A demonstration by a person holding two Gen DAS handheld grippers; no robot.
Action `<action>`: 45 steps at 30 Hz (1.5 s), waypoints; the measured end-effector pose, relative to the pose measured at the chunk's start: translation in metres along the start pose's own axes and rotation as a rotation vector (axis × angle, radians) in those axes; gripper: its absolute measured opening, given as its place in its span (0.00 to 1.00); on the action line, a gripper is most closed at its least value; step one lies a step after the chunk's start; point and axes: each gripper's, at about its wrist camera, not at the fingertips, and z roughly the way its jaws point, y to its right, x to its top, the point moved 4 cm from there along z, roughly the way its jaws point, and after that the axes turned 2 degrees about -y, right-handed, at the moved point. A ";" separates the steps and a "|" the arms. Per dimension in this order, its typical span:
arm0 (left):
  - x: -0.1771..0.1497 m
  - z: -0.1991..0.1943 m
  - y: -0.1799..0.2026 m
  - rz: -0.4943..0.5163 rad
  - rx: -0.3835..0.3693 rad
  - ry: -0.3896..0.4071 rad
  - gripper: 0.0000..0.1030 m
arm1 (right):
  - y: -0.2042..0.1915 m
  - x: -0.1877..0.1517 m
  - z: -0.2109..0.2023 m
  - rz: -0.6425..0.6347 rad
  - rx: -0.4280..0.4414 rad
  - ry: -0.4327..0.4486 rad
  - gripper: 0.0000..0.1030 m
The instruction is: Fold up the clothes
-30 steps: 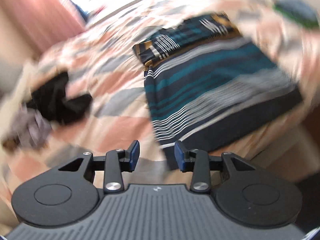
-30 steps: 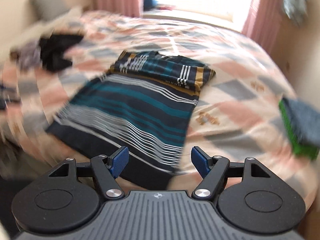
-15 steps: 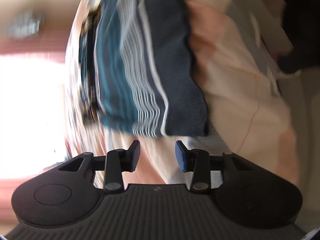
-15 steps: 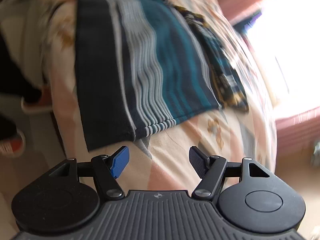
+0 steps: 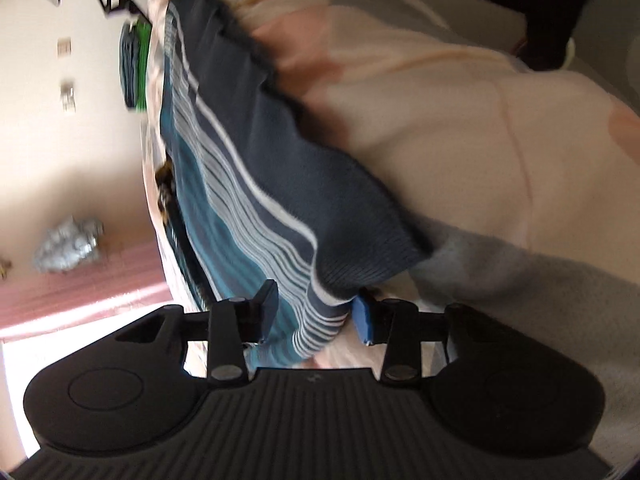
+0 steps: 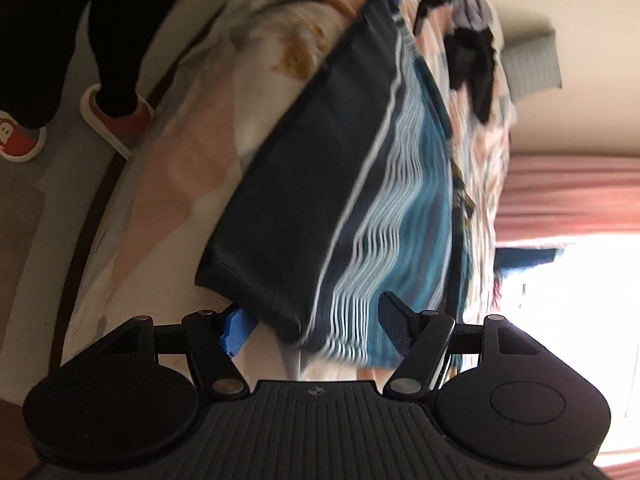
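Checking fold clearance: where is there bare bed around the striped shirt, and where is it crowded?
Bare bedspread runs between the striped shirt and the mattress edge nearest the person's slippers. Crowded: the black clothes beyond the shirt's far end, and both near corners, where each gripper's open fingers straddle the hem.

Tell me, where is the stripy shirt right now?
The navy, teal and white striped knit shirt lies flat on the pink patchwork bedspread at the bed's edge; in both wrist views a corner sits between each gripper's open fingers.
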 end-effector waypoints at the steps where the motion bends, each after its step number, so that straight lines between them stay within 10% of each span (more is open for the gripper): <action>1: -0.002 -0.001 0.002 0.013 0.006 0.017 0.33 | 0.002 0.001 0.002 -0.006 0.007 0.010 0.65; 13: -0.006 -0.022 0.014 -0.004 -0.045 0.147 0.33 | 0.013 -0.009 0.007 0.007 0.067 0.040 0.70; 16: -0.002 -0.016 -0.002 -0.075 -0.125 0.140 0.18 | 0.025 -0.006 0.007 0.067 0.202 0.028 0.34; 19: -0.005 -0.014 -0.038 -0.215 -0.266 0.123 0.13 | 0.061 -0.011 0.004 0.267 0.382 0.005 0.22; 25: -0.055 0.027 -0.143 -0.826 -0.590 -0.034 0.10 | 0.185 -0.070 0.045 1.064 0.731 -0.054 0.11; 30: -0.146 0.104 -0.175 -1.450 -0.699 -0.191 0.09 | 0.227 -0.136 0.106 1.447 0.685 -0.138 0.11; 37: -0.199 0.171 -0.141 -2.009 -0.796 -0.265 0.09 | 0.211 -0.171 0.171 1.898 0.691 -0.241 0.27; 41: -0.206 0.163 -0.138 -2.147 -0.750 -0.269 0.12 | 0.212 -0.166 0.157 1.951 0.581 -0.234 0.32; 42: -0.207 0.162 -0.139 -2.157 -0.733 -0.278 0.07 | 0.213 -0.164 0.155 1.938 0.551 -0.254 0.11; 45: -0.209 0.154 -0.148 -2.150 -0.633 -0.279 0.05 | 0.229 -0.162 0.143 1.912 0.442 -0.250 0.07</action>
